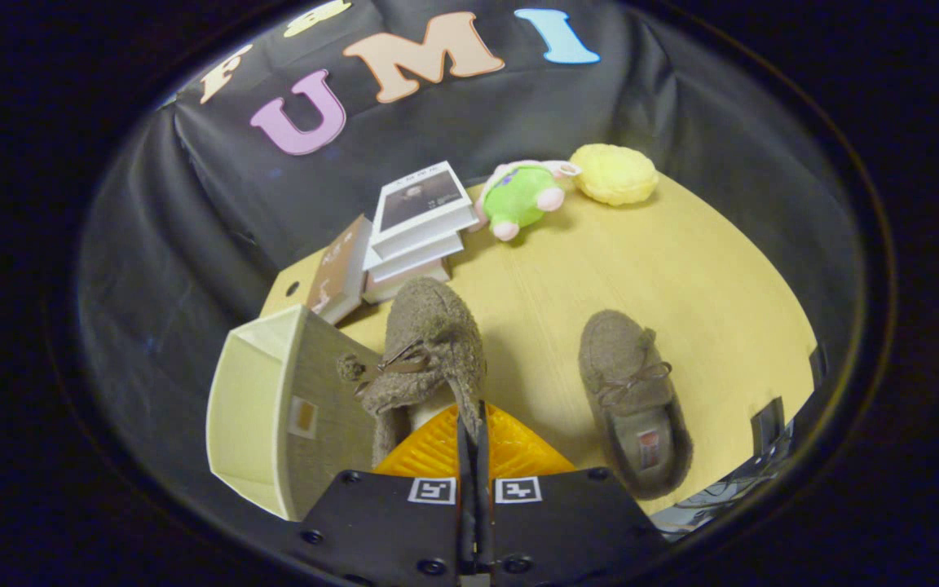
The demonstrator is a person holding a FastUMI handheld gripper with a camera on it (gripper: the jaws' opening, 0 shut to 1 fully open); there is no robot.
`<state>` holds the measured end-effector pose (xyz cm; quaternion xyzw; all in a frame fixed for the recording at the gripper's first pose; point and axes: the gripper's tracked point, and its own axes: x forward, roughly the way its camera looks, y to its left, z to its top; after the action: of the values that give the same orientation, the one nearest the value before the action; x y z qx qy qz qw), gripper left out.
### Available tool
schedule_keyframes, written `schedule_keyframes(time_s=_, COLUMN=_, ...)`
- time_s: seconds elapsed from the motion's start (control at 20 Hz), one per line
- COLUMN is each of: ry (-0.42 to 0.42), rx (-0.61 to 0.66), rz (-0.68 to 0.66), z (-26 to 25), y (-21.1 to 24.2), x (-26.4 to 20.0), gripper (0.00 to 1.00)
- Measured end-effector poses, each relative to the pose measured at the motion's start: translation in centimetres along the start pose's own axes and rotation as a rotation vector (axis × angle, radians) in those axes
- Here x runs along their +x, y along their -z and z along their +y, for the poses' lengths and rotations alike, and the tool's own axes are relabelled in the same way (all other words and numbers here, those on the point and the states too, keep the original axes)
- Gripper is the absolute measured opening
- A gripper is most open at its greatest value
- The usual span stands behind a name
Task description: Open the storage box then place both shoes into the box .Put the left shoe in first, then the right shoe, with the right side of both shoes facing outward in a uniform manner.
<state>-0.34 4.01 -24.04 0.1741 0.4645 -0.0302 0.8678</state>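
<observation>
Between the fingers [473, 428]: collar edge of the left shoe [429, 342], pinched from both sides, fingers pressed nearly together on the fabric. Gripper [473, 420] directly behind the shoe's heel opening. Shoe toe pointing away, toward the books [416, 228]; lace bow and pompom on the side facing the box [282, 412]. Whether lifted or resting on the table [681, 277]: cannot tell.

Just left of the held shoe: storage box, open, pale interior visible, tilted outward in this view, one wall touching or nearly touching the shoe.

Right of the fingers, well apart from the held shoe: right shoe [632, 399], flat on the table, toe pointing away, bow on top, label visible inside the heel.

Beyond the shoes: stacked books, one more leaning beside them. Farther right: green plush toy [522, 196], then yellow sponge [614, 174], just beside each other near the table's far edge.
</observation>
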Motion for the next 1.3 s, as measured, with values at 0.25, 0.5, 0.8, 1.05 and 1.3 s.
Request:
schedule_keyframes(time_s=0.25, ry=-0.073, rx=0.018, rz=-0.031, z=5.0, y=-2.0, x=-2.6, gripper=0.04)
schedule_keyframes(time_s=0.5, ry=-0.201, rx=0.038, rz=-0.028, z=11.9, y=-2.8, x=-4.6, gripper=0.04)
schedule_keyframes(time_s=0.8, ry=-0.266, rx=-0.003, rz=-0.005, z=18.4, y=-1.4, x=-4.5, gripper=0.04)
schedule_keyframes(time_s=1.05, ry=-0.241, rx=-0.038, rz=0.087, z=21.3, y=3.1, x=-1.0, gripper=0.04)
schedule_keyframes(time_s=1.3, ry=-0.179, rx=-0.066, rz=0.156, z=21.8, y=6.8, x=2.2, gripper=0.04)
